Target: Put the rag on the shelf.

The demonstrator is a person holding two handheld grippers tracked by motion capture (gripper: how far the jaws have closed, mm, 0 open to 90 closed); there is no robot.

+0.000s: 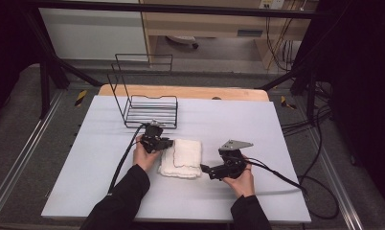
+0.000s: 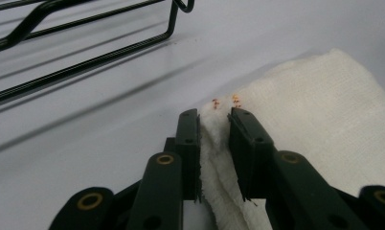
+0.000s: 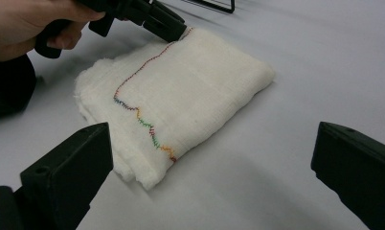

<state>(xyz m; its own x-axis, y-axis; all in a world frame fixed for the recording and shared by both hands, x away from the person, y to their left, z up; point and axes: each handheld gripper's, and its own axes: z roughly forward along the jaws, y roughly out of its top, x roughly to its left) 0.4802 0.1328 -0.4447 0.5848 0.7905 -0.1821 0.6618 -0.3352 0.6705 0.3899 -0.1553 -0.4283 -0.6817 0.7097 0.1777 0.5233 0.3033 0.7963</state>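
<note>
The edge of the white cloth [image 2: 320, 115] is pinched by the left gripper [image 2: 214, 120]. It should be lifted slowly so nothing slips. The right gripper [image 3: 209, 167] is held wide open nearby.

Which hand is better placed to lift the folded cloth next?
Left. The left gripper already has the white cloth's edge between its jaws, seemingly pinched. The right gripper stands wide open, short of the cloth.

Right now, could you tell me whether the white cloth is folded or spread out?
Folded: the white cloth lies as a thick stacked rectangle on the table, with layered edges showing.
</note>
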